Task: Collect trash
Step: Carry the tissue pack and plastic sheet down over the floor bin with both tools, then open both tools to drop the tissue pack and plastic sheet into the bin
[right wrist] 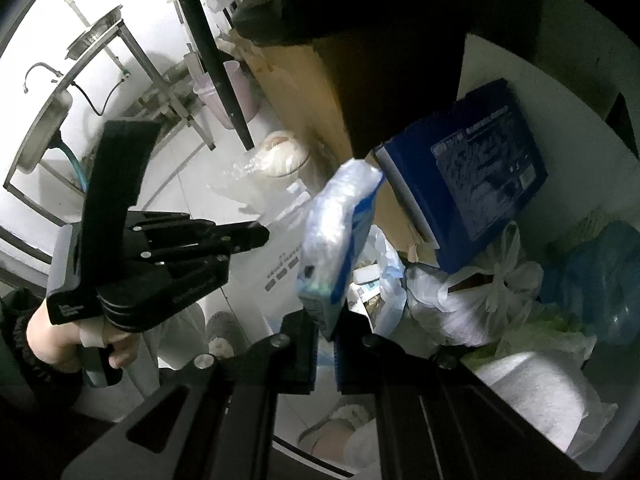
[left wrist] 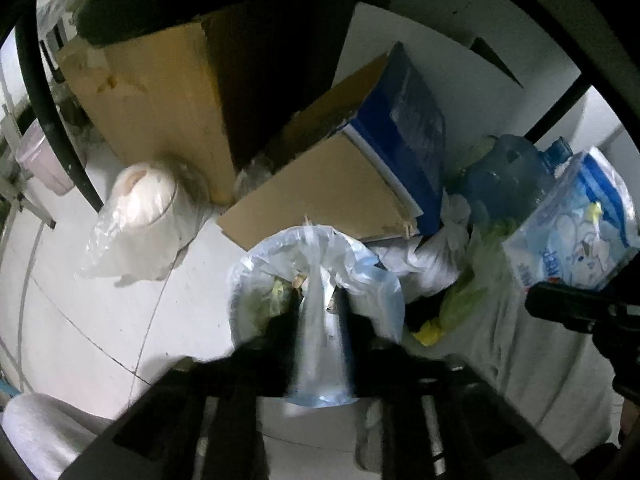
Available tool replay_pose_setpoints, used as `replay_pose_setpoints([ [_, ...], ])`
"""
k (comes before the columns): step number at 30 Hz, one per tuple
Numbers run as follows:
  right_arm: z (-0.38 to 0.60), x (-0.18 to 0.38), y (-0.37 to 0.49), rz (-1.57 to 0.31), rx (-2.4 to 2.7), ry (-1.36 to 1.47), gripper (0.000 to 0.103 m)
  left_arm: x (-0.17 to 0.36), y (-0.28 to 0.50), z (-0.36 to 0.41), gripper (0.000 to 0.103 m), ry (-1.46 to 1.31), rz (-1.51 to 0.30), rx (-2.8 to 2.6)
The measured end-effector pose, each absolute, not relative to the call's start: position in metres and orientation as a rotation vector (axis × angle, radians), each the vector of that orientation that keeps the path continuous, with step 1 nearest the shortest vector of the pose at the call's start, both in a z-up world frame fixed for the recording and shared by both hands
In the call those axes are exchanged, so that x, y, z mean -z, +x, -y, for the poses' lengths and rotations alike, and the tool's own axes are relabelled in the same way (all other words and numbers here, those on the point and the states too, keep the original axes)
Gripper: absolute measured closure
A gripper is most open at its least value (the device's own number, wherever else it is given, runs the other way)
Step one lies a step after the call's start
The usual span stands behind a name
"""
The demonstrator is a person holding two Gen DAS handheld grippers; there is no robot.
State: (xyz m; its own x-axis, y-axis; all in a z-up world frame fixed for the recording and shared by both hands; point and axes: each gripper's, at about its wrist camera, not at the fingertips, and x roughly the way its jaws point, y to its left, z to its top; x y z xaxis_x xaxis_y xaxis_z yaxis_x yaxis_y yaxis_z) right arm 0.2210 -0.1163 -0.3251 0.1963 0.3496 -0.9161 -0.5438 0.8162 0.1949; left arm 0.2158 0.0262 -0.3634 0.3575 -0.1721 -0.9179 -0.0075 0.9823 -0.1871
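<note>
A small bin with a clear bluish liner (left wrist: 246, 280) stands on the white floor, with scraps inside. A strip of that thin plastic film (left wrist: 320, 344) runs up between the fingers of my left gripper (left wrist: 318, 320). Its jaws stand apart around the film, and the blur hides any contact. A hand holds the left gripper (right wrist: 262, 236) at the left of the right wrist view. My right gripper (right wrist: 326, 320) is shut on a blue-and-white plastic tissue pack (right wrist: 340, 236), held above the bin's liner (right wrist: 386, 280). The same pack (left wrist: 576, 236) and the right gripper (left wrist: 534, 300) show at the right of the left wrist view.
Brown cardboard boxes (left wrist: 160, 92) and a blue box (left wrist: 404, 140) crowd close behind the bin. A tied white bag (right wrist: 480, 292), a blue water jug (left wrist: 508, 176) and green bags lie to the right. A plastic-wrapped pot (left wrist: 140, 200) and a black table leg (right wrist: 218, 60) stand to the left.
</note>
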Motion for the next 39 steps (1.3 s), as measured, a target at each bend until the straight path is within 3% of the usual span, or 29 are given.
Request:
replay_pose_setpoints([
  [1, 0.116, 0.327, 0.222, -1.228, -0.630, -0.190, 0.098, 0.365, 0.215, -0.029, 0.064, -0.185, -1.197, 0.101],
  [28, 0.046, 0.435, 0.246, -1.462, -0.635, -0.284, 0.097, 0.380, 0.190, -0.130, 0.064, -0.393, -1.171, -0.058],
  [35, 0.037, 0.448, 0.249, -1.495, -0.616, -0.290, 0.072, 0.378, 0.189, -0.136, 0.064, -0.413, -1.166, -0.068],
  [39, 0.036, 0.447, 0.246, -1.500, -0.622, -0.287, 0.070, 0.372, 0.184, -0.136, 0.064, -0.410, -1.149, -0.079],
])
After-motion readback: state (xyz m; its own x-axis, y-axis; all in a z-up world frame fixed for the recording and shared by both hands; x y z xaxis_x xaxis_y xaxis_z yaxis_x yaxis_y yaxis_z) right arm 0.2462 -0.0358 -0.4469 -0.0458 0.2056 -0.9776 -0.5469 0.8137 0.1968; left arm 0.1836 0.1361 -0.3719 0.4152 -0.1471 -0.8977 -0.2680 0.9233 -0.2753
